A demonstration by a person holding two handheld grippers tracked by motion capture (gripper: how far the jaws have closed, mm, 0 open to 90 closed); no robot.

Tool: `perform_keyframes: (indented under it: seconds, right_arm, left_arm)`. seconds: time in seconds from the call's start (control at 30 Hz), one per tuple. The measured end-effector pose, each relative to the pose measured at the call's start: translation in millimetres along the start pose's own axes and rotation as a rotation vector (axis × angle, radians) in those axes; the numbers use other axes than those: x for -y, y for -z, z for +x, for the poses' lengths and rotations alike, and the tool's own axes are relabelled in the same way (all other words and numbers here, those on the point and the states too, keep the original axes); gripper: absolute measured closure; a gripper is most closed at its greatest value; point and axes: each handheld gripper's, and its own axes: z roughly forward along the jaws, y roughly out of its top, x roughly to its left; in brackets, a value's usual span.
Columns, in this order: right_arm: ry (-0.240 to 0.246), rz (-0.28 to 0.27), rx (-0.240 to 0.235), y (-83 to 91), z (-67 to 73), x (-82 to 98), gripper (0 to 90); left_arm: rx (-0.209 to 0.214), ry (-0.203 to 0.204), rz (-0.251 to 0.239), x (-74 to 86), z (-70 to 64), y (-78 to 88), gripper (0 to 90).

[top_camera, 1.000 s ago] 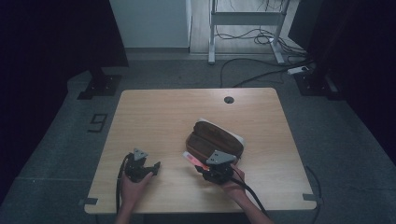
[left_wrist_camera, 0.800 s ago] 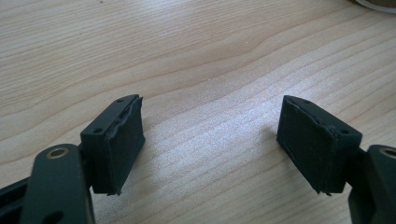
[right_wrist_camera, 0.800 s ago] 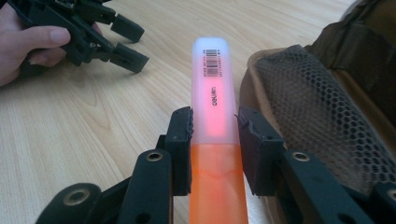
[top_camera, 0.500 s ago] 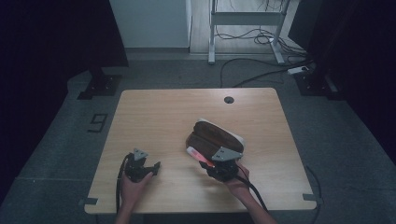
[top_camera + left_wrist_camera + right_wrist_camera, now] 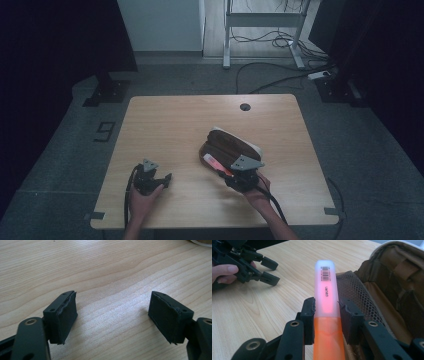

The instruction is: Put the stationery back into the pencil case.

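Right claw (image 5: pixel 326 315) clamped on an orange highlighter (image 5: pixel 326 297), cap end aimed at the open mouth of the brown pouch (image 5: pixel 387 290) just beside it, seemingly for stowing, left claw (image 5: pixel 112 315) resting wide open and empty on the worktop (image 5: pixel 175 125), well apart from the pouch.

A light wooden counter (image 5: pixel 165 125) stood at frame centre on grey carpet (image 5: pixel 65 165), with a round grommet hole (image 5: pixel 245 107) near its far edge. A white wall panel (image 5: pixel 160 25) and a metal frame (image 5: pixel 262 20) occupied the top; cables (image 5: pixel 270 82) trailed at upper right. Lighting was dim.
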Motion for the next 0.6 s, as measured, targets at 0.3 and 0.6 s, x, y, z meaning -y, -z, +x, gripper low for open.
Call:
perform_keyframes:
  seconds: [0.3, 0.6]
  right_arm:
    - [-0.009, -0.015, 0.013, 5.9, -5.4, -2.3, 65.5]
    - [-0.022, -0.037, 0.032, 14.5, -14.0, -5.5, 65.5]
  left_arm:
    - [0.000, 0.000, 0.000, 0.0, 0.0, 0.0, 22.6]
    - [0.001, 0.000, 0.000, 0.0, 0.0, 0.0, 22.6]
